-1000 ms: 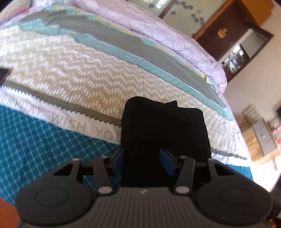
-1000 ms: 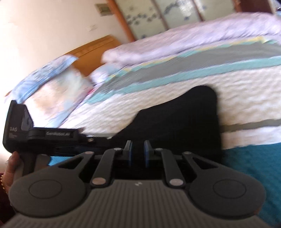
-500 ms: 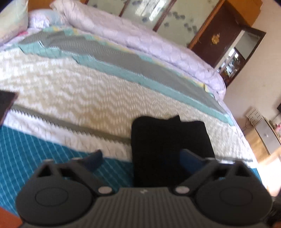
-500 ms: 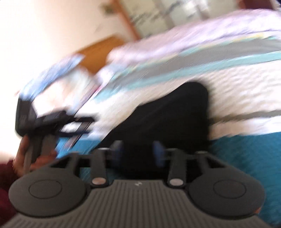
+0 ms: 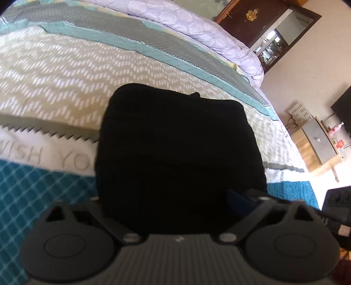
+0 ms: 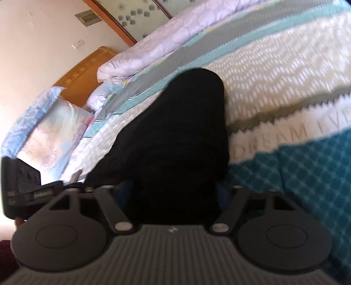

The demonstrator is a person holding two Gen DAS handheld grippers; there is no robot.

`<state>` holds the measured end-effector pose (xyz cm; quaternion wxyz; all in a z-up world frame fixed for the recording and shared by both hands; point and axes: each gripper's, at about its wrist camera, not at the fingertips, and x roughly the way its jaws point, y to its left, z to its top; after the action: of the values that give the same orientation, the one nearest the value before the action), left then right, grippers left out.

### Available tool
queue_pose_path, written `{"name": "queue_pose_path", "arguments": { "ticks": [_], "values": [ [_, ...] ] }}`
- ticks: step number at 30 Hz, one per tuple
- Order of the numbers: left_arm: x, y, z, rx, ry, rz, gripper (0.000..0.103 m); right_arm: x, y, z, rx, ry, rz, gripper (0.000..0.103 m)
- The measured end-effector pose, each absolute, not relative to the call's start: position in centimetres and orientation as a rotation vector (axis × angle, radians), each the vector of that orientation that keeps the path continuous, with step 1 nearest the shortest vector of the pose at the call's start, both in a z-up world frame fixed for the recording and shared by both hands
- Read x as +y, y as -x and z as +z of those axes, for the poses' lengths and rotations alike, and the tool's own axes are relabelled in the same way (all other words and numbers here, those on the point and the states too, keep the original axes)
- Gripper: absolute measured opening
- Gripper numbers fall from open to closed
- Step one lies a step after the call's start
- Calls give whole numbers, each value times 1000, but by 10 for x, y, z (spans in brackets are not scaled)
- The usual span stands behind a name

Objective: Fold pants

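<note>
The black pants (image 5: 175, 149) lie folded into a compact rectangle on the patterned bedspread (image 5: 54, 72). My left gripper (image 5: 166, 203) is open wide at the bundle's near edge; its blue right pad (image 5: 238, 200) shows, the left one is hidden behind the cloth. In the right wrist view the same pants (image 6: 175, 140) fill the middle. My right gripper (image 6: 173, 195) is open, its fingers either side of the bundle's near end. The other gripper's body (image 6: 24, 188) shows at the left edge.
A lilac quilt (image 5: 215, 37) is rolled along the far side of the bed. Pillows (image 6: 43, 127) and a wooden headboard (image 6: 87, 72) lie at one end. A dark wooden cabinet (image 5: 258, 19) and a low wooden stand (image 5: 316, 144) stand past the bed's foot.
Both grippers have opened: the left went from half closed at the pants' edge to wide open, the right from nearly shut to open. Both cameras have moved closer to the bundle.
</note>
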<state>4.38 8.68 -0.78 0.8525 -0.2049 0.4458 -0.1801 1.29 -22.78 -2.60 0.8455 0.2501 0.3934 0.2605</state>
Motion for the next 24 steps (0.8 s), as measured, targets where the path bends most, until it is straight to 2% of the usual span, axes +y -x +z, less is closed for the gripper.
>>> {"name": "queue_pose_path", "arguments": {
  "ticks": [1, 3, 4, 9, 13, 17, 20, 21, 22, 24],
  "values": [
    [89, -48, -4, 948, 453, -373, 61, -229, -18, -18, 827, -543, 558, 41],
    [97, -57, 8, 948, 511, -390, 35, -229, -30, 3, 779, -528, 604, 38],
    [100, -64, 18, 929, 535, -407, 33, -227, -36, 18, 731, -487, 611, 38],
    [98, -108, 93, 683, 474, -419, 33, -226, -100, 85, 474, -459, 654, 38],
    [84, -170, 120, 551, 374, -379, 34, -225, -167, 98, 358, -400, 611, 38],
    [51, -254, 79, 606, 267, -310, 36, -221, -241, 62, 414, -286, 457, 38],
    [19, -309, 21, 736, 194, -221, 36, -214, -294, 5, 616, -225, 294, 42],
    [10, -318, 6, 782, 169, -186, 46, -215, -304, -13, 679, -229, 234, 60],
    [1, -318, -8, 760, 144, -143, 51, -223, -300, -18, 634, -286, 229, 65],
    [-10, -305, -5, 701, 101, -108, 51, -234, -291, -7, 627, -344, 247, 63]
  ]
}}
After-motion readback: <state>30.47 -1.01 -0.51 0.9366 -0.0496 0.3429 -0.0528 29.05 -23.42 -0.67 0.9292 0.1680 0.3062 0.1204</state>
